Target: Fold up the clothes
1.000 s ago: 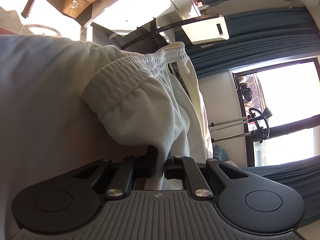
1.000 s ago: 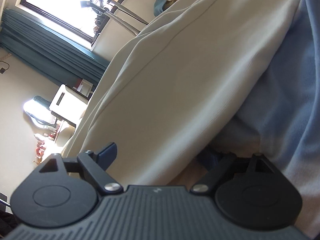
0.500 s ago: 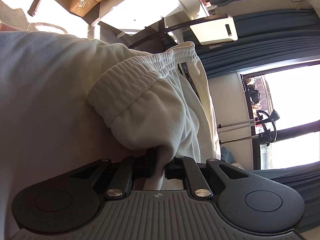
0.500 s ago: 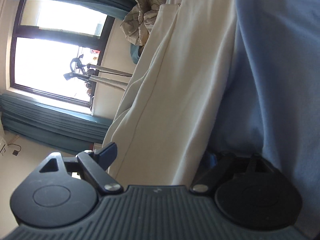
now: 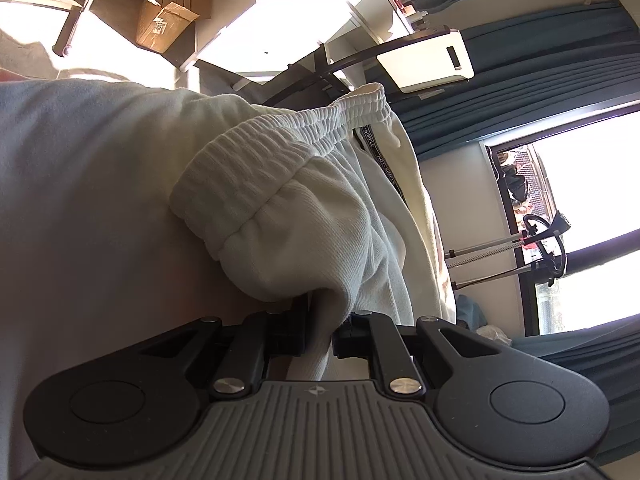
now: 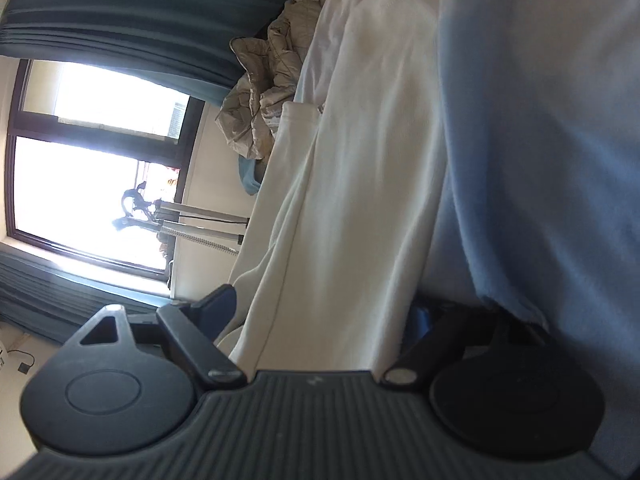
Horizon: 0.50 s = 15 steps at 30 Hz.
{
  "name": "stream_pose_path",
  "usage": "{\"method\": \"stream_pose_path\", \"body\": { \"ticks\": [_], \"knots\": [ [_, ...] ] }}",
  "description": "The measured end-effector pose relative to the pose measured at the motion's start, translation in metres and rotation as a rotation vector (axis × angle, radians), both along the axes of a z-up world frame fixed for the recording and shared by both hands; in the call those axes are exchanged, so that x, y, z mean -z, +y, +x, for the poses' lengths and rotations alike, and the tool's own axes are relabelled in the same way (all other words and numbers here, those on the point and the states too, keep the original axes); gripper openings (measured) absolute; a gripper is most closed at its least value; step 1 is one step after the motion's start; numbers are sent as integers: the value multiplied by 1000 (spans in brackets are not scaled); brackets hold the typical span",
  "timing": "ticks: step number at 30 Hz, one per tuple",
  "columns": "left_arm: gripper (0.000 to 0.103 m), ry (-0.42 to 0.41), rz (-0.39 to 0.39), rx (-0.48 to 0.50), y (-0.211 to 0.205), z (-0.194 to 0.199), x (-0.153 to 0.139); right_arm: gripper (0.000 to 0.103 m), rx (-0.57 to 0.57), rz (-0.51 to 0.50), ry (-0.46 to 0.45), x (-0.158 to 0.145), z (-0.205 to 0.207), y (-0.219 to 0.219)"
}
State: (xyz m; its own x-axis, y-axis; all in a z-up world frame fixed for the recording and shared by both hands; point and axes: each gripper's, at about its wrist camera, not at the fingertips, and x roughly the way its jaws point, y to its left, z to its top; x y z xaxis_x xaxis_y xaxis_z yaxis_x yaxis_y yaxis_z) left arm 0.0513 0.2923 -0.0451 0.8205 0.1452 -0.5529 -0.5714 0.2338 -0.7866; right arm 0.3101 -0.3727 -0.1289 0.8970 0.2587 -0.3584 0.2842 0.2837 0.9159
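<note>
Now | left hand-held gripper (image 5: 322,330) tilted down, pinching cream trousers (image 5: 312,216) | right hand-held gripper (image 6: 324,316) wide, narrowing, cloth between.

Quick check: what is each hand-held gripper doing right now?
Left hand-held gripper: shut on the white pants, jaws just easing slightly.
Right hand-held gripper: open, jaws just closing, cream fabric between them.

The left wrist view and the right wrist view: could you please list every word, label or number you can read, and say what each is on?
"SIMPLE": on the dark printed tape inside the waistband of the white sweatpants; the rest of the tape's lettering is too small to read.
"6315", uncertain: on the white label of the cardboard box; its other print is too small.
Right wrist view: no legible text.
</note>
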Motion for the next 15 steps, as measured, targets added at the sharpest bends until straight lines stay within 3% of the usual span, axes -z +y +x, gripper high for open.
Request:
{"method": "stream_pose_path", "body": {
  "ticks": [4, 9, 12, 14, 15],
  "knots": [
    [15, -12, 11, 2, 0, 5, 0, 61, 2, -23, 60, 3, 23, -25],
    [15, -17, 4, -20, -1, 10, 5, 61, 28, -101, 43, 4, 41, -50],
    [15, -8, 32, -21, -4, 16, 5, 58, 113, -68, 24, 16, 41, -71],
    [15, 3, 58, -24, -6, 20, 5, 44, 190, -87, 22, 19, 38, -81],
    [15, 6, 67, -26, -7, 22, 6, 44, 229, -83, 16, 22, 35, -86]
  ]
}}
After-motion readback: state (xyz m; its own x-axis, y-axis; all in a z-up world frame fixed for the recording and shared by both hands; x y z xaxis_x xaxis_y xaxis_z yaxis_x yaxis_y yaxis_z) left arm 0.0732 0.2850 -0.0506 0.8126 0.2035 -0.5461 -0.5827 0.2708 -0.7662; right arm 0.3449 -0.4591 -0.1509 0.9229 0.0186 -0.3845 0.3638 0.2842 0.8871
